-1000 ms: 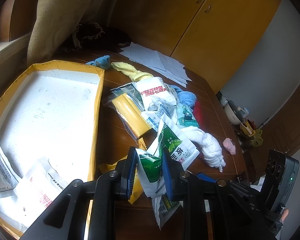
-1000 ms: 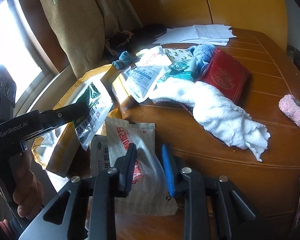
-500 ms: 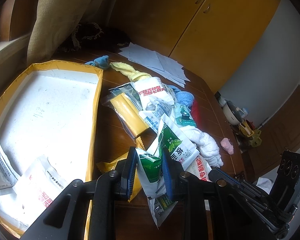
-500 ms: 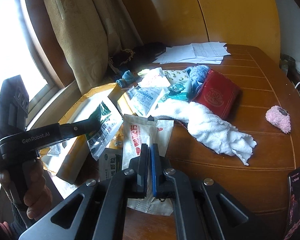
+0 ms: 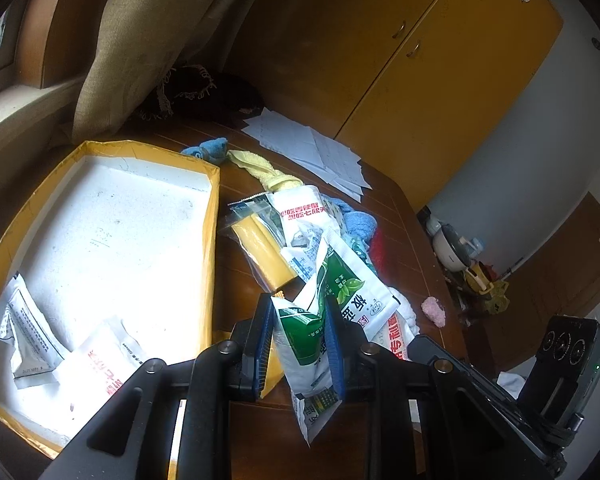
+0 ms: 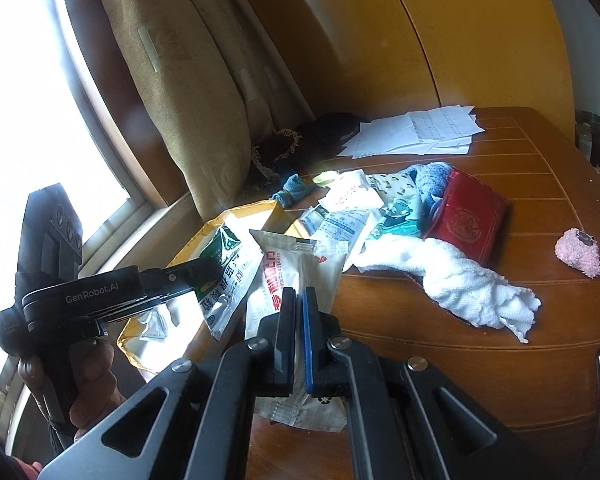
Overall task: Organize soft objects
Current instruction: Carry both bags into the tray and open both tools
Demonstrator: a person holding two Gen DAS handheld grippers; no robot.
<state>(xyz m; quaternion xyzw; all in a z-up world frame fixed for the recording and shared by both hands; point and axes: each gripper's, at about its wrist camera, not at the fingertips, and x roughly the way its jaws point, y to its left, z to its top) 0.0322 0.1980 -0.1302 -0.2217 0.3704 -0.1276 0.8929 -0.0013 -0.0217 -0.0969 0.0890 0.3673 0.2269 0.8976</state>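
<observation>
My left gripper (image 5: pixel 299 312) is shut on a green-and-white soft packet (image 5: pixel 340 292) and holds it above the wooden table, right of the yellow box (image 5: pixel 214 216); it also shows in the right wrist view (image 6: pixel 216 270). My right gripper (image 6: pixel 299 300) is shut on a clear packet with red lettering (image 6: pixel 288 276), lifted off the table beside the box (image 6: pixel 204 232). The box holds two white sachets (image 5: pixel 32 336). A heap of packets and cloths (image 5: pixel 300 220) lies right of the box.
A white towel (image 6: pixel 460 280), a red pouch (image 6: pixel 468 216), a blue cloth (image 6: pixel 432 176) and a pink fluffy thing (image 6: pixel 578 256) lie on the table (image 6: pixel 480 360). Papers (image 6: pixel 420 132) sit at the far edge. A curtain (image 6: pixel 180 80) hangs at the left.
My right gripper has closed on the red-lettered packet and lifted it off the table toward the box. My left gripper keeps its packet and has barely moved.
</observation>
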